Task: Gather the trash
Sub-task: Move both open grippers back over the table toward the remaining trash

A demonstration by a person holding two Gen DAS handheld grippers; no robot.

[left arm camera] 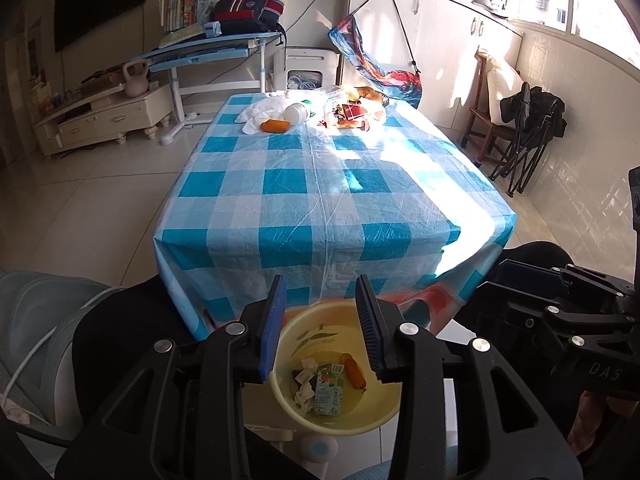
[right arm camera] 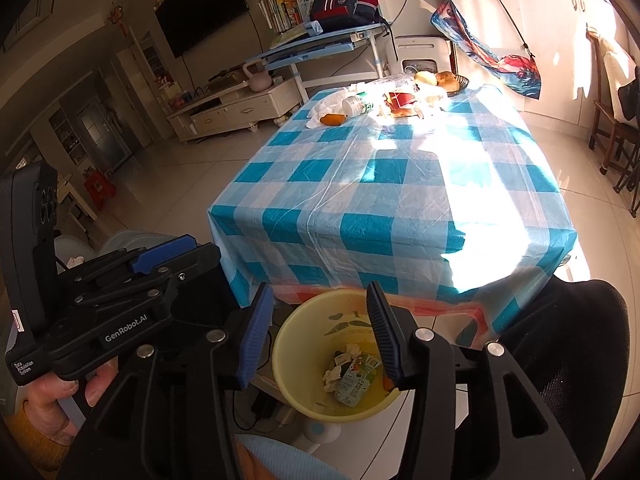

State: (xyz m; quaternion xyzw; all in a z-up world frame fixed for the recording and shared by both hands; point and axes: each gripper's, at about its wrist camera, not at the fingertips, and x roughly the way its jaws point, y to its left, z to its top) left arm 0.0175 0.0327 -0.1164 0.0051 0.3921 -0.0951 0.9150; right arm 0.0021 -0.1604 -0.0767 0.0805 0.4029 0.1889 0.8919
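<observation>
L wrist view: left gripper (left arm camera: 321, 322) jaws apart, nothing between; yellow basin (left arm camera: 288, 392) directly below w/ carton, tissues, one sausage in it. Remaining trash far end of table (left arm camera: 320, 200): orange sausage (left arm camera: 274, 125), long axis crosswise, beside bottle (left arm camera: 298, 113).

R wrist view: right gripper (right arm camera: 318, 332) jaws apart, empty, also over basin (right arm camera: 288, 384). Sausage (right arm camera: 333, 119) far, up-left; judge left gripper marginally nearer.

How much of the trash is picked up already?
Some is done: the round yellow plastic basin below the table edge already holds crumpled paper scraps, a small green drink carton and an orange sausage. Nothing is in hand; both hand-held grippers are open and empty above it. Left at the far end of the blue checked tablecloth: another orange sausage, a white plastic bottle and wrappers.
</observation>
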